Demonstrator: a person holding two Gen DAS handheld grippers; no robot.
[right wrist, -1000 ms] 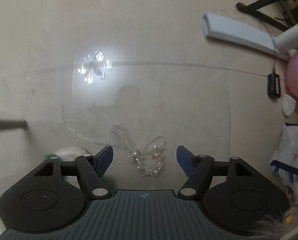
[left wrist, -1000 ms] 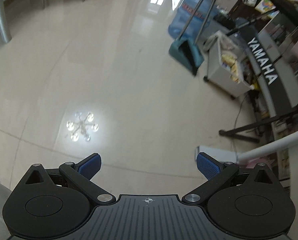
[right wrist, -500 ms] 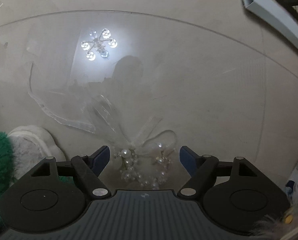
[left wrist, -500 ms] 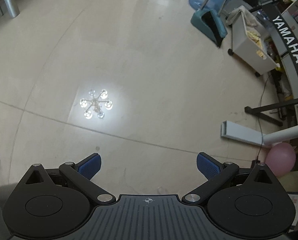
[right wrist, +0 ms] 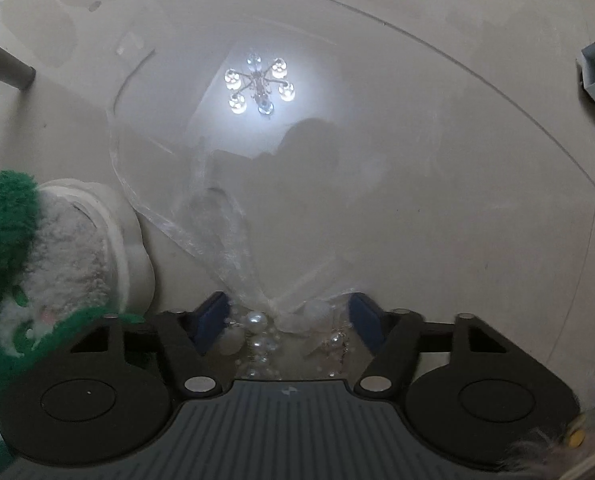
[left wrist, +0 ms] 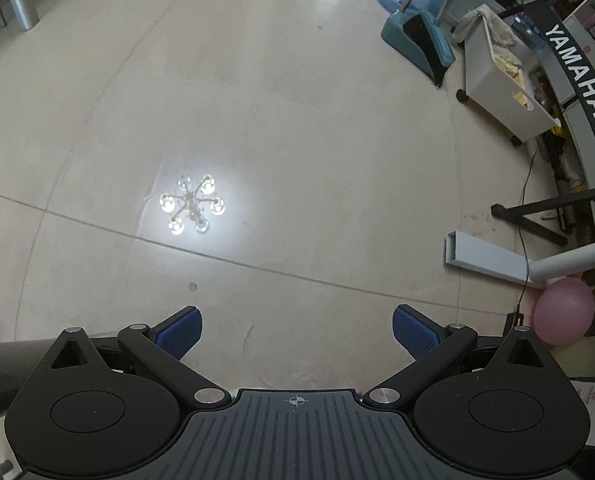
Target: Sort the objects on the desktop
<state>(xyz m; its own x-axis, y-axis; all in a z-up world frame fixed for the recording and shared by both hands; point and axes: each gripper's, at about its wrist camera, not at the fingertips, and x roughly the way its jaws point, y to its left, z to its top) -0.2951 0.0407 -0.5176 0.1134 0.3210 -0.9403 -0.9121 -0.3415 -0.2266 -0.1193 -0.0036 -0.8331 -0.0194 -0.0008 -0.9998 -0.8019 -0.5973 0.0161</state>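
Note:
In the right wrist view, a pearl-and-bead ornament (right wrist: 263, 338) tied with sheer white ribbon (right wrist: 217, 236) lies on a glass tabletop (right wrist: 457, 208). My right gripper (right wrist: 287, 320) is open, its blue pads on either side of the ornament, not closed on it. A green and white plush slipper (right wrist: 37, 256) lies at the left. My left gripper (left wrist: 295, 332) is open and empty, held above the glossy floor; no task object shows in its view.
The left wrist view shows a teal dustpan (left wrist: 421, 44), a white wheeled cart (left wrist: 501, 84), a Yamaha keyboard on a stand (left wrist: 577, 76), a pink balloon (left wrist: 563, 312) and a grey channel bar (left wrist: 485, 256). A furry item (right wrist: 553, 444) sits at the right wrist view's lower right.
My right gripper has moved forward and down over the ornament, which now sits between its fingers; the slipper has come closer at left. The left gripper's view has tilted slightly.

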